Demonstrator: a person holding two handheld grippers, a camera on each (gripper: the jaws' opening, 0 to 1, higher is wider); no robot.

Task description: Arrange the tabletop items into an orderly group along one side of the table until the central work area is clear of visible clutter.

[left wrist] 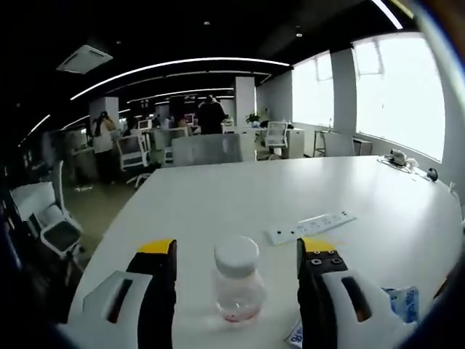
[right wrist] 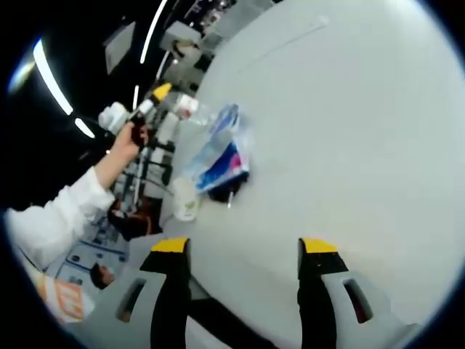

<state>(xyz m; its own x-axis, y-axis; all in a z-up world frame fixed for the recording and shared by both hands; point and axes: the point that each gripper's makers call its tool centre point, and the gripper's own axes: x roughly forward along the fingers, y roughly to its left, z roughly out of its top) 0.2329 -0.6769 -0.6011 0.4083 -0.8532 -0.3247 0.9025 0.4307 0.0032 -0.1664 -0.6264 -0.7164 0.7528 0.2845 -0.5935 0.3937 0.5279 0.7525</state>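
A clear jar (left wrist: 236, 280) with a white lid stands upright on the white table (left wrist: 218, 196). It sits between the open jaws of my left gripper (left wrist: 236, 251), with a gap on each side. Beyond it lies a white power strip (left wrist: 311, 226), and a blue-and-white packet (left wrist: 398, 301) pokes out by the right jaw. My right gripper (right wrist: 243, 247) is open over bare tabletop with nothing between its jaws. In the right gripper view, the packet (right wrist: 218, 156), a small white cup (right wrist: 185, 200), a dark item (right wrist: 221, 193) and the jar (right wrist: 190, 107) cluster near the table's edge, beside the hand-held left gripper (right wrist: 149, 102).
Small items with a cable (left wrist: 403, 160) lie at the table's far right edge. Office chairs (left wrist: 54, 229), desks and standing people (left wrist: 103, 138) fill the room beyond. A person's white sleeve (right wrist: 51, 214) reaches in along the table's side. A broad stretch of table (right wrist: 349, 123) lies ahead of my right gripper.
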